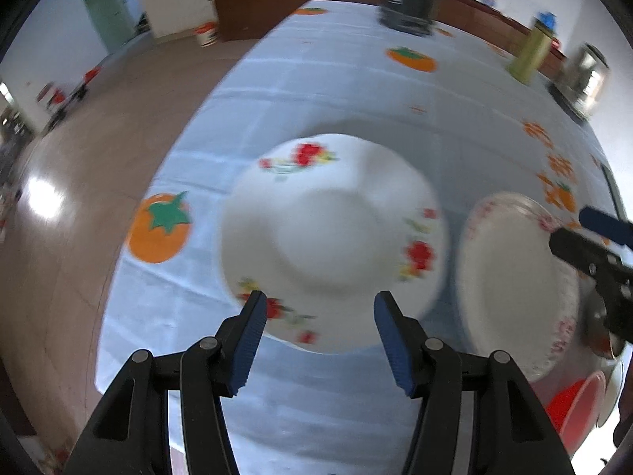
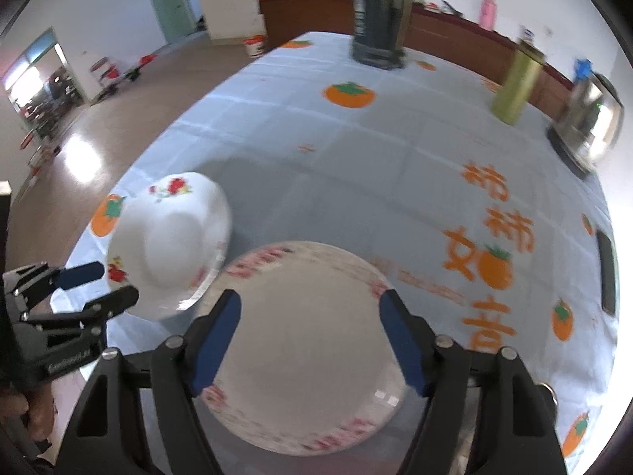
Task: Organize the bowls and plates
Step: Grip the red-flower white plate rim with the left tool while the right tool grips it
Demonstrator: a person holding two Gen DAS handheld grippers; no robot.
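Observation:
A white bowl with red flowers rests on the light blue tablecloth and looks turned bottom up. My left gripper hovers over its near rim, open, with nothing between the pads. To the bowl's right lies a white plate with a pink rim pattern, seemingly on top of other dishes. A red bowl and a metal edge peek out from under it. My right gripper stands open above the plate, touching nothing.
At the table's far end stand a tall dark appliance, a yellow-green flask and a steel kettle. A flat dark object lies at the right edge. The table's left edge drops to brown floor. A hand holds the left gripper.

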